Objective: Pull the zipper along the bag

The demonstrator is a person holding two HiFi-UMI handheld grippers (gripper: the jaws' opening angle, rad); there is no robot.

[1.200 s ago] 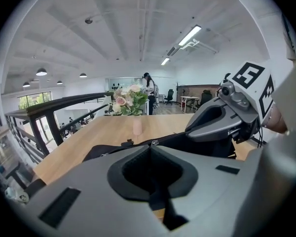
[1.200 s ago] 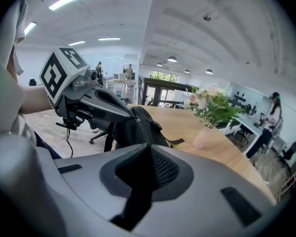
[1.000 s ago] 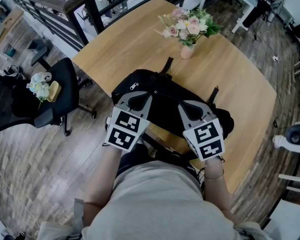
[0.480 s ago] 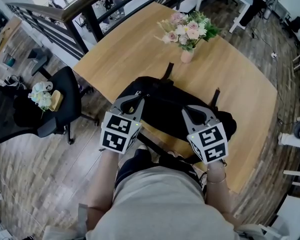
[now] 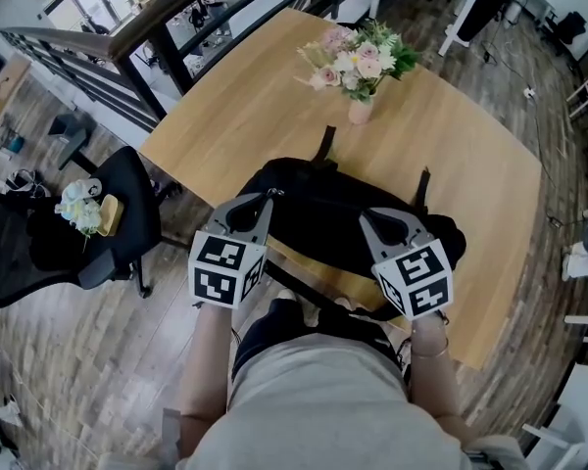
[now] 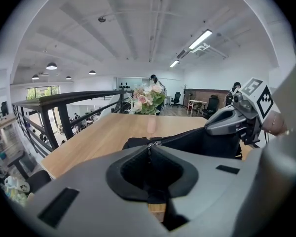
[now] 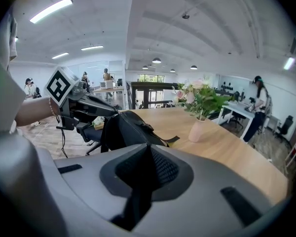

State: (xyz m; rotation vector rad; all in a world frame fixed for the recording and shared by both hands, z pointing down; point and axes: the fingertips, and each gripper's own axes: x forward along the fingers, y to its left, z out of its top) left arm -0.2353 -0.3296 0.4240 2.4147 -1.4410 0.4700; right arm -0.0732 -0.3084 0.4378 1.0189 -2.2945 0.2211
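Note:
A black bag (image 5: 323,213) lies on the wooden table (image 5: 451,145) near its front edge. My left gripper (image 5: 266,198) sits at the bag's left end, shut on the small silver zipper pull (image 6: 149,143), which shows right at the closed jaw tips. My right gripper (image 5: 367,215) rests on the bag's right part, its jaws closed on black fabric of the bag (image 7: 123,130). In the left gripper view the bag (image 6: 202,142) stretches away to the right, towards the other gripper. A black strap hangs off the table's front edge between the two grippers.
A pink vase of flowers (image 5: 358,67) stands on the table behind the bag. To the left, off the table, is a black office chair (image 5: 69,233) with small things on it. A dark railing (image 5: 127,47) runs along the far left. The person's lap is against the table's front edge.
My left gripper has moved left along the bag towards its left end, with the zipper pull. The right gripper has held its place on the bag.

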